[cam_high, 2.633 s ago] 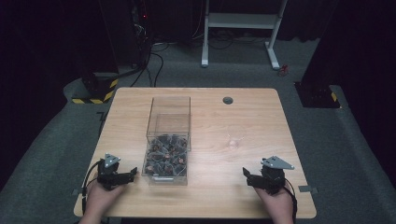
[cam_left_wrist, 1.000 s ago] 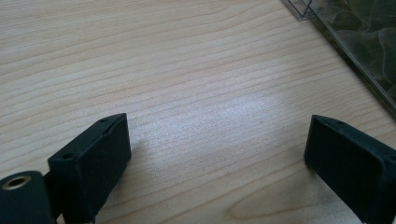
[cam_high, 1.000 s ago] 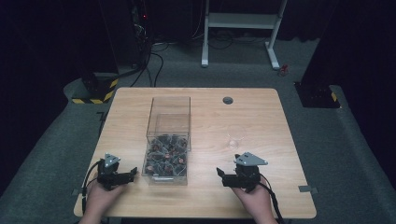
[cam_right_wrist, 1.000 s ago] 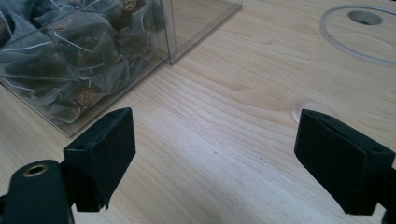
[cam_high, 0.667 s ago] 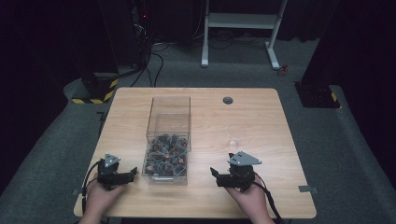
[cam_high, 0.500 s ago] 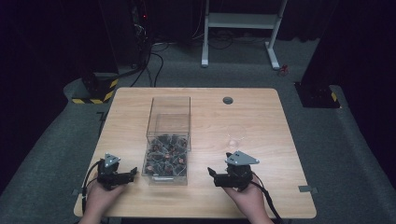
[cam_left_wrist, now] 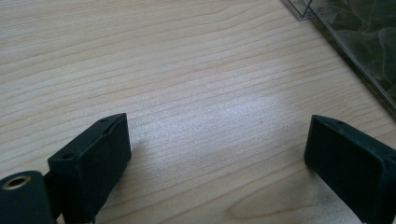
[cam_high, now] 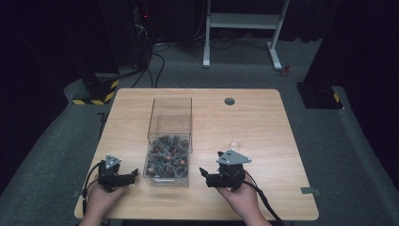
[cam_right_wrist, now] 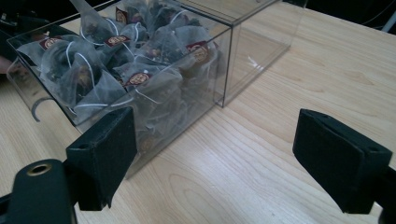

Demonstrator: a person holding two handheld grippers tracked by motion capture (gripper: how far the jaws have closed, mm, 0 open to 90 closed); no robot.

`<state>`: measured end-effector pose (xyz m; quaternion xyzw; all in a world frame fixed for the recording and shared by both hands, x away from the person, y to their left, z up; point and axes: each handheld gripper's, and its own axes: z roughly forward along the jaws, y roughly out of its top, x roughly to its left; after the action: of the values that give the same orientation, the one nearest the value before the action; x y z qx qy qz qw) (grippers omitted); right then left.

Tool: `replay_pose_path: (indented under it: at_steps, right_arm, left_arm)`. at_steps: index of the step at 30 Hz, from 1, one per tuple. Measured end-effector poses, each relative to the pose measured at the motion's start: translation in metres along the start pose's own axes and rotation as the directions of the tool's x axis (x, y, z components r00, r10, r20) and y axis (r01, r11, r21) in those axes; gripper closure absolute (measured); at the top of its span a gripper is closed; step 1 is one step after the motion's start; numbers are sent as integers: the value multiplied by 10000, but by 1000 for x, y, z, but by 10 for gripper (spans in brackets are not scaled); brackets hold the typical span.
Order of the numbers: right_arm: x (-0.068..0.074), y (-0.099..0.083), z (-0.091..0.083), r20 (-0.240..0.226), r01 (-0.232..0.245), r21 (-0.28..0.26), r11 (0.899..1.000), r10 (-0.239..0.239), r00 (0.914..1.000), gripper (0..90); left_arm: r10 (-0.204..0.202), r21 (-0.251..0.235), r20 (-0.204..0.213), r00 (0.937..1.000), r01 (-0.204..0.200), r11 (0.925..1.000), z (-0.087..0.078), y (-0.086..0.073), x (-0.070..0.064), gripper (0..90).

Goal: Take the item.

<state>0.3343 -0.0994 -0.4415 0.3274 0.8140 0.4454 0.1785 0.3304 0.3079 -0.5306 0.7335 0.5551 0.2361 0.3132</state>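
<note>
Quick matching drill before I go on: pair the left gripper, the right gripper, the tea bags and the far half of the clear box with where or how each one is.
Things:
1. left gripper
2. right gripper
3. tea bags
4. far half of the clear box

States:
A. heaped in the near compartment
B. open, over bare wood left of the box
C. holds nothing
D. open, facing the box from its right side

Pairs: 1-B, 2-D, 3-A, 4-C

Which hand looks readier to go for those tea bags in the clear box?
Probably the right. Its tongs stand open and face the clear plastic two-compartment box, with the mesh pyramid tea bags straight ahead. The left tongs, also open, face bare wooden table, with the box off to one side.
</note>
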Motion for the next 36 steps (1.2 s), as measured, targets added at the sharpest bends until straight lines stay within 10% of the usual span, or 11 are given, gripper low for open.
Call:
replay_pose_path:
  at_steps: [36]
  right_arm:
    - [37,24,26,-1199,453,-273,9986,-483,9916,195]
  left_arm:
    - [-52,-4,7,10000,52,10000,0,0,0,74]
